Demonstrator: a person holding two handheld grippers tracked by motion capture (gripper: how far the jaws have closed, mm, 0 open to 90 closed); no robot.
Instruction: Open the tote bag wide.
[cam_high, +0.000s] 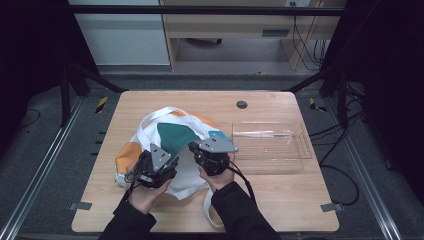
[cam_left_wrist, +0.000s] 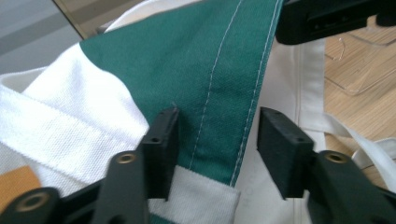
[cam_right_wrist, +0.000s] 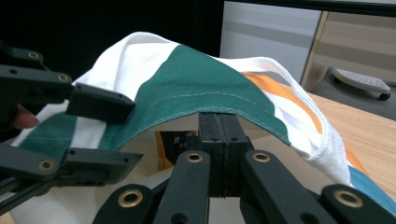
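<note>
A cloth tote bag in white, green, orange and teal lies on the wooden table. My right gripper is shut on the green hem of the bag's mouth and holds that edge lifted, so the bag arches open. My left gripper straddles the same green hem a little further along; its jaws stand apart, and the right one is clear of the cloth. In the high view both grippers, left and right, sit close together over the bag's near side. A dark and orange item shows inside the bag.
A clear plastic tray lies on the table right of the bag, also in the left gripper view. A white strap trails toward the table's near edge. A round grommet sits at the far middle.
</note>
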